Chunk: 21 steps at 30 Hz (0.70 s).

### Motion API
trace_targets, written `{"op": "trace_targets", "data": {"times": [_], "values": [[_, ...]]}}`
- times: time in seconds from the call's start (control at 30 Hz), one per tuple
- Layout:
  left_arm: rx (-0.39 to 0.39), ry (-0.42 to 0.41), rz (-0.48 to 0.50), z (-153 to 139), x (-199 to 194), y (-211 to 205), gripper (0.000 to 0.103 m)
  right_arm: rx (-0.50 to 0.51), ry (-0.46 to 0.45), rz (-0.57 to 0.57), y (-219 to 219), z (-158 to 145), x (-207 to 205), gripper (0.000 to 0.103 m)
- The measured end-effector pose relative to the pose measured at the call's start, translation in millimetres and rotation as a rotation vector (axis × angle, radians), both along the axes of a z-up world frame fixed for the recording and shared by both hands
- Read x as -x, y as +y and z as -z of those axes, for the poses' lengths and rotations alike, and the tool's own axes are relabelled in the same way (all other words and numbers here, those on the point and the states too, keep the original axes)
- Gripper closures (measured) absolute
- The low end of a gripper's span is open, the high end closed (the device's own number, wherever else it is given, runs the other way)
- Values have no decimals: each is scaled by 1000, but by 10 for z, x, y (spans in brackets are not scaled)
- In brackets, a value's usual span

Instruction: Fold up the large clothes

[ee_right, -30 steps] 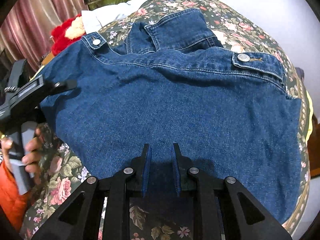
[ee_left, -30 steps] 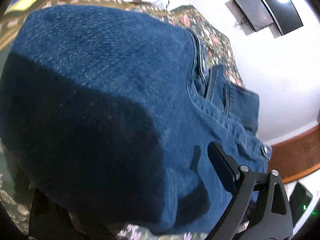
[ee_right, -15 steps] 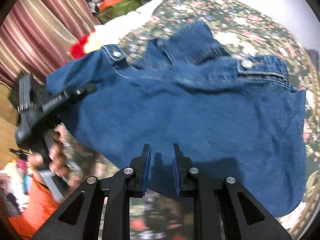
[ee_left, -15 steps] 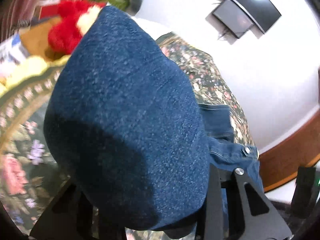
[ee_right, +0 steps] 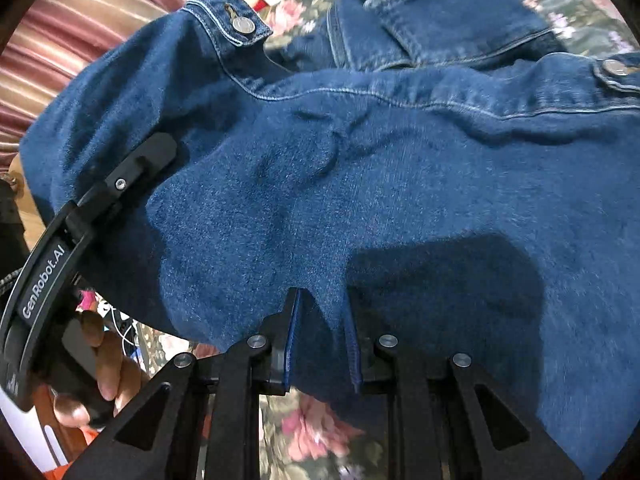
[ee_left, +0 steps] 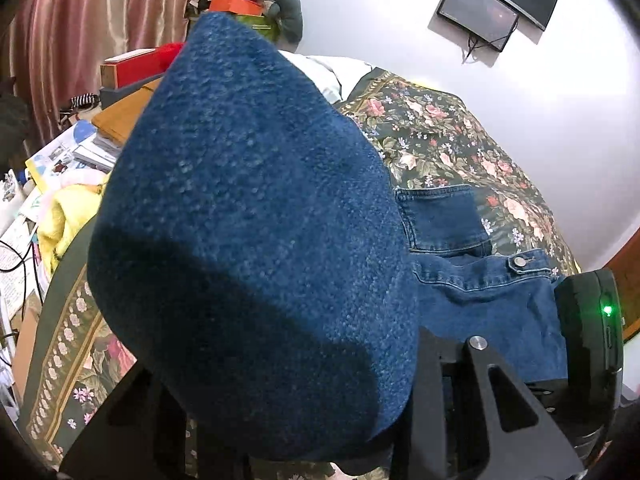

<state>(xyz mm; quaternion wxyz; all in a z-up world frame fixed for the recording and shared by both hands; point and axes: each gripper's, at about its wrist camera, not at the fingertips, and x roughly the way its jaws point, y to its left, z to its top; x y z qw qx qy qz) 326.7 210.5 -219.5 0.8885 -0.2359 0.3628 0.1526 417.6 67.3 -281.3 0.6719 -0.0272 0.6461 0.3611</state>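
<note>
A blue denim jacket (ee_right: 400, 184) lies partly on a floral bedspread (ee_left: 440, 140) and is lifted at its near edge. My right gripper (ee_right: 320, 320) is shut on the jacket's hem, with cloth pinched between its pads. My left gripper (ee_left: 280, 420) is shut on another part of the jacket (ee_left: 256, 240), which bulges up over it and hides its fingertips. The left gripper also shows in the right wrist view (ee_right: 132, 172), clamped on the jacket's left side below a buttoned tab (ee_right: 244, 24).
A dark screen (ee_left: 476, 8) hangs on the white wall. Boxes, papers and a yellow cloth (ee_left: 68, 216) are heaped left of the bed by a striped curtain (ee_left: 80, 32). The other gripper's black body with a green light (ee_left: 592, 320) is at the right.
Both grippers have lifted the near edge of the jacket up and forward. The cloth now bulges higher over the left gripper and fills more of the right wrist view.
</note>
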Motion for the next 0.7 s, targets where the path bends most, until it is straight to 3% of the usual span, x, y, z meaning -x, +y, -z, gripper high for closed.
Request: {"op": "trace_targets", "data": {"times": [0.23, 0.37, 0.53, 0.6, 0.7], "values": [[-120, -60, 53, -352, -196, -297, 69, -19, 41, 35, -278, -240, -76, 87], [-200, -134, 125, -715, -405, -682, 71, -36, -86, 130, -908, -632, -49, 87], [-332, -213, 297, -1094, -589, -1554, 72, -35, -202, 288, -1816, -1031, 33, 87], [-396, -230, 386, -1108, -599, -1953, 72, -23, -243, 361, -2209, -1165, 88, 87], [-484, -190, 529, -988, -584, -2474, 72, -19, -278, 443, -2719, -1331, 142, 87]]}}
